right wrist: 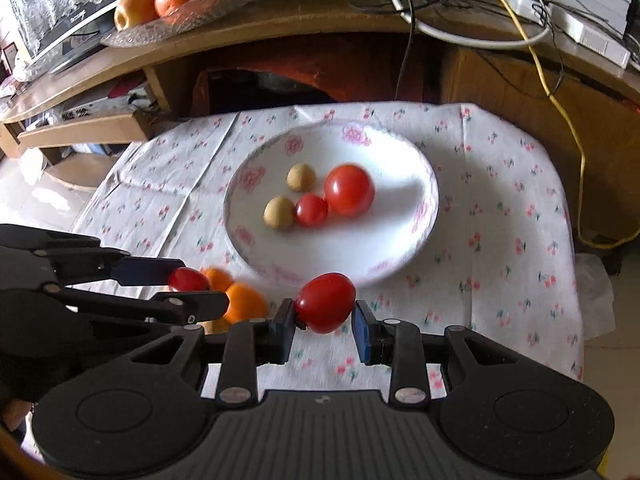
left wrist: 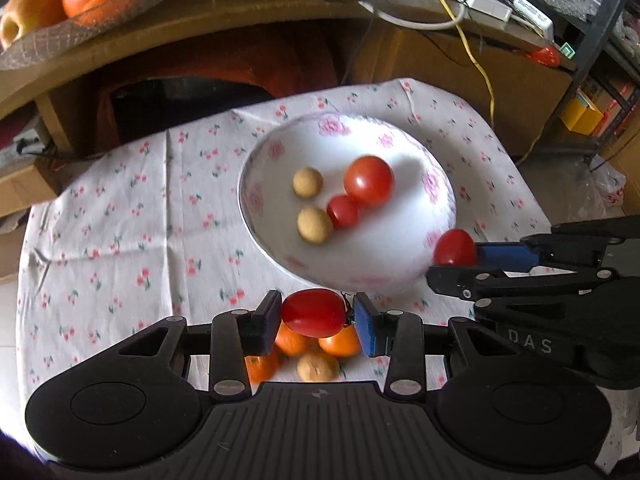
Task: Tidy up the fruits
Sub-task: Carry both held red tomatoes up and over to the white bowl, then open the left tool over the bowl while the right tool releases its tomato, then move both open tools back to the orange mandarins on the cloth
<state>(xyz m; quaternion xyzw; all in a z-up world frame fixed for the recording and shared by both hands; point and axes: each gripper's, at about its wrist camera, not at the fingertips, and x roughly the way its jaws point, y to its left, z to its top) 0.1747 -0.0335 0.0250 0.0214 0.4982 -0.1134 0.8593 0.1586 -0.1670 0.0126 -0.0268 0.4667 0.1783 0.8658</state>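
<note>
We take the white flowered plate [left wrist: 256, 184] as our landmark; it sits on the cherry-print cloth [left wrist: 120, 216], a hard, breakable dish that we judge wants gentle drops, not tosses. Inside it lie a large tomato [left wrist: 369, 180], a smaller tomato [left wrist: 342, 211] touching it, and two tan round fruits [left wrist: 307, 182] on the left side of those.

Just off the plate's near rim, our left gripper [left wrist: 316, 314] is clamped end to end on an oblong tomato [left wrist: 314, 313], its stem against the blue pad. At the near right rim, our right gripper [right wrist: 325, 303] pinches another tomato [right wrist: 326, 302] across its middle.

We judge both light, smooth-skinned and soft, so easily bruised or squirted out; a broad, mild squeeze at the widest part suits them.

Below the left gripper, nearer than the plate, wait small oranges [left wrist: 340, 340] and one tan fruit [left wrist: 317, 367], firmer and less slippery.
</note>
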